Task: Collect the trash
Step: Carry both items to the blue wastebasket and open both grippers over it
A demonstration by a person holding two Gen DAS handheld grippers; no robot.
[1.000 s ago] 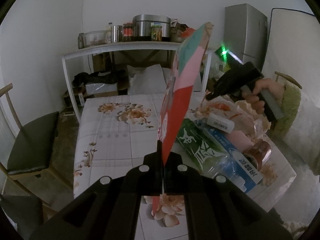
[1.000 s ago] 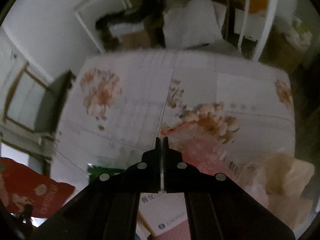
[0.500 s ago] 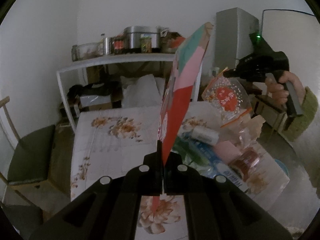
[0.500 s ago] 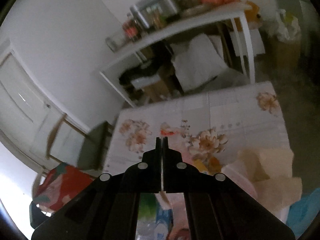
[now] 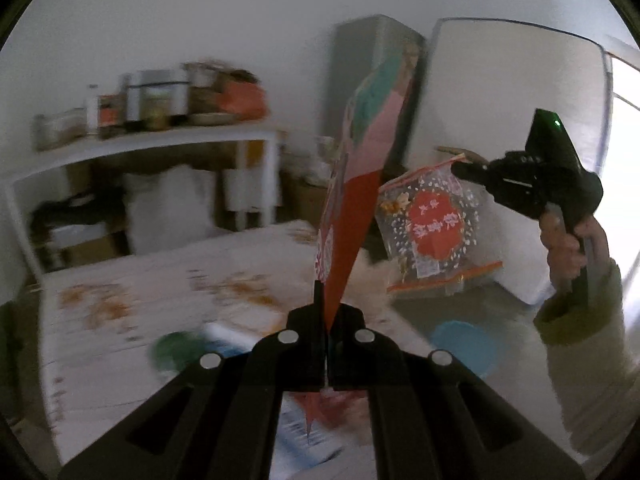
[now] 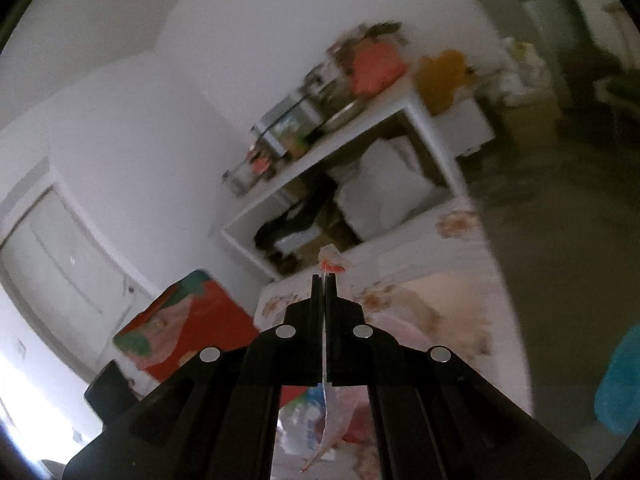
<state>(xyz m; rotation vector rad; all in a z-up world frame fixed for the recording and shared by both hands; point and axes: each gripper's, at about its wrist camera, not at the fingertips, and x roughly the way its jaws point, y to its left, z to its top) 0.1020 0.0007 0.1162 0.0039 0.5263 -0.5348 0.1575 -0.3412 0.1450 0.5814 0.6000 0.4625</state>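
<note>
My left gripper (image 5: pixel 325 312) is shut on a red, pink and teal snack bag (image 5: pixel 362 168) that stands up edge-on above the floral table (image 5: pixel 160 280). My right gripper (image 6: pixel 324 280) is shut on a clear plastic bag with a red label (image 5: pixel 430 232); in the left wrist view it hangs from the right gripper (image 5: pixel 460 168), lifted off the table to the right. In the right wrist view the clear bag's edge (image 6: pixel 332 408) runs between the fingers, and the red snack bag (image 6: pixel 188 320) shows at lower left.
A blue bin (image 5: pixel 464 348) sits on the floor right of the table; it also shows in the right wrist view (image 6: pixel 618 384). More trash, a green wrapper (image 5: pixel 176 352) and a blue-white pack, lies on the table's near edge. A white shelf (image 5: pixel 140 148) with pots stands behind.
The right gripper lifted the clear red-label bag off the table and carried it up and to the right. The left gripper swung right with the snack bag, bringing the blue bin into view.
</note>
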